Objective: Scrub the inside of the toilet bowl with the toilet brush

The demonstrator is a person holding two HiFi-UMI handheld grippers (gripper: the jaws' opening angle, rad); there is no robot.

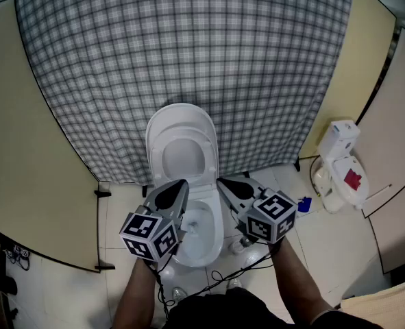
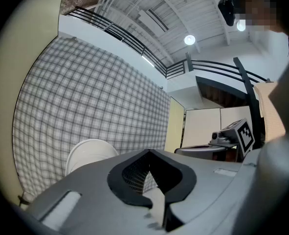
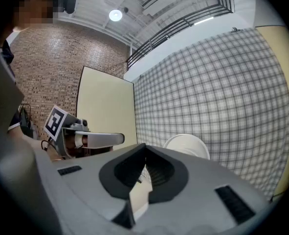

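Observation:
A white toilet stands in the middle of the head view with its lid point(image 1: 182, 132) raised and its bowl point(image 1: 199, 226) uncovered. My left gripper point(image 1: 183, 183) hovers over the bowl's left rim, shut and holding nothing. My right gripper point(image 1: 221, 181) hovers over the right rim, also shut and holding nothing. Their tips point toward the lid, a little apart. The left gripper view shows its own jaws point(image 2: 149, 153) closed, the lid point(image 2: 88, 153) beyond and the other gripper point(image 2: 232, 137) to the right. The right gripper view shows closed jaws point(image 3: 145, 147) and the lid point(image 3: 188, 145). I see no toilet brush in either gripper.
A checked cloth point(image 1: 188, 53) hangs behind the toilet between pale yellow partitions point(image 1: 31, 184). A small white object point(image 1: 238, 245) sits on the floor by the toilet's right side, half hidden. Further right are a white fixture with a red patch point(image 1: 345, 173) and a blue item point(image 1: 303, 203). Cables point(image 1: 216, 279) trail across the floor.

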